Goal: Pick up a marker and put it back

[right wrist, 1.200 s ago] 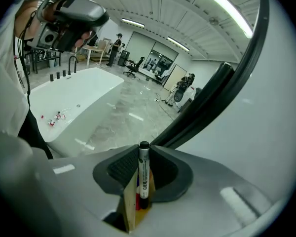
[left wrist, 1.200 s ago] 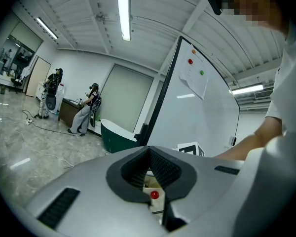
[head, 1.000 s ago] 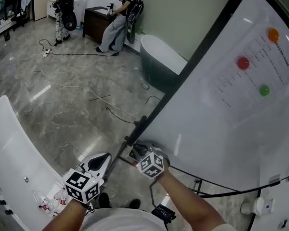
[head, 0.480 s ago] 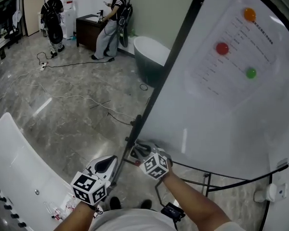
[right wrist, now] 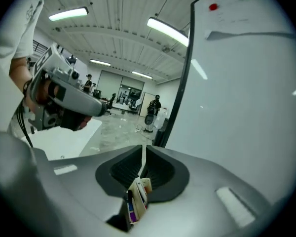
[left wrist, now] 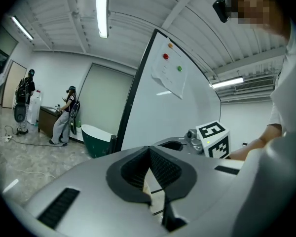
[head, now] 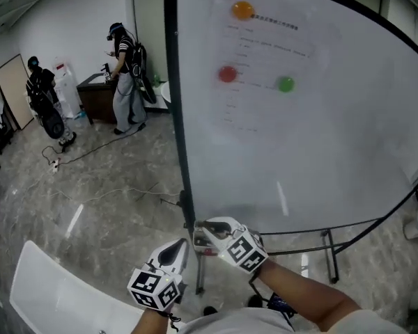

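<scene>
No marker shows clearly in any view. A small red object [head: 207, 252] lies just under my right gripper [head: 199, 229]; what it is I cannot tell. That gripper sits at the lower left corner of the large whiteboard [head: 320, 138], jaws shut with nothing between them [right wrist: 142, 150]. To its left and slightly lower is my left gripper [head: 180, 246], also shut and empty [left wrist: 149, 148]. From the left gripper view the right gripper's marker cube [left wrist: 213, 135] is seen in front of the whiteboard [left wrist: 163, 107]. The board's dark left frame [right wrist: 180, 83] rises ahead in the right gripper view.
An orange magnet [head: 242, 9], a red magnet [head: 227, 74] and a green magnet [head: 285, 84] hold a sheet on the board. The board's stand legs [head: 327, 252] spread over the stone floor. Two people [head: 125, 75] stand far back left. A white surface [head: 49, 291] lies at my lower left.
The head view has swung right, so the whiteboard now stands upright and fills the frame. Both grippers stay low at its left corner, still shut.
</scene>
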Demonstrator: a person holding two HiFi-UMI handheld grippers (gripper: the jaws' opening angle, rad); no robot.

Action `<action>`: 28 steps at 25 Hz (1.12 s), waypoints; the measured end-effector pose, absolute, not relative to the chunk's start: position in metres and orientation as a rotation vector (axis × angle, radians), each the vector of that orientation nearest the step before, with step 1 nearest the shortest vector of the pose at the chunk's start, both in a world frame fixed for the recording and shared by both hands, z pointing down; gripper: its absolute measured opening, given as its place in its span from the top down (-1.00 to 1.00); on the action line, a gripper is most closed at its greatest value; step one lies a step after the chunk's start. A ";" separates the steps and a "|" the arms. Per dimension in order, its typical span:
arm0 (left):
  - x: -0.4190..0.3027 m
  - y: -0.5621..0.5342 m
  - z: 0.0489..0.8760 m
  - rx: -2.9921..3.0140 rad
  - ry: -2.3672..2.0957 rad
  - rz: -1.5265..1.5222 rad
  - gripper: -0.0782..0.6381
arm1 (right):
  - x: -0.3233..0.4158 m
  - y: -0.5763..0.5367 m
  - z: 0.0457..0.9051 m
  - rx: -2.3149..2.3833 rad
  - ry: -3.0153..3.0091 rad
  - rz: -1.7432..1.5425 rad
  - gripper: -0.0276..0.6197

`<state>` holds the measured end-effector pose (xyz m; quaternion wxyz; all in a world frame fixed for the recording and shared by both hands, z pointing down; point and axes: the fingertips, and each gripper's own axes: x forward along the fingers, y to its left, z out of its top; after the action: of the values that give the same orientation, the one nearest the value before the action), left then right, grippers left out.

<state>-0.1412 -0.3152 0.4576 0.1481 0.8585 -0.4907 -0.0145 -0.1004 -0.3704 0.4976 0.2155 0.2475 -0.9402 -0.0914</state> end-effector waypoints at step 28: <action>-0.106 -0.330 0.380 2.578 -1.508 0.003 0.78 | -0.054 -0.330 0.363 0.920 -2.950 0.015 0.91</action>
<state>-0.1062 -0.3296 0.3797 0.0775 0.8607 -0.5033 0.0011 -0.0537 -0.3301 0.3632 0.0258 0.2976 -0.9543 0.0050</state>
